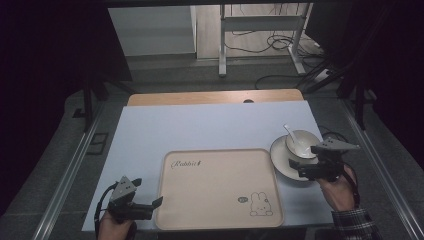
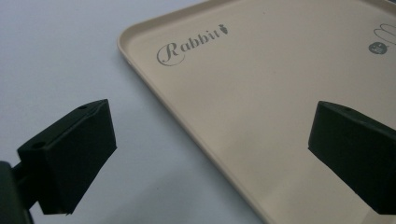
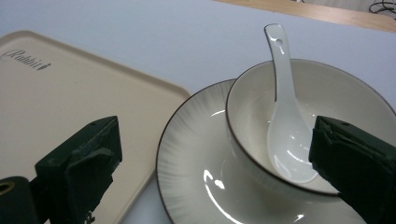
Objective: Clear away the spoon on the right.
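White porcelain is seen at the right: a soup spoon [image 3: 285, 126] rests in a bowl [image 3: 327, 93] on a saucer [image 3: 196, 154], beside a beige tray [image 1: 210, 185]. Both hand-held grippers, left [image 1: 150, 204] and right [image 1: 305, 162], are spread.

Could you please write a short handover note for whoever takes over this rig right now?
Left claw: open, empty, at the left edge of the beige tray.
Right claw: open, empty, at the plate, which sits on the table just right of the tray.
The bowl stands on the plate, with the spoon inside it.
Done: nothing is on the tray yet.
Left: probably grasping the plate set and moving it onto the tray.
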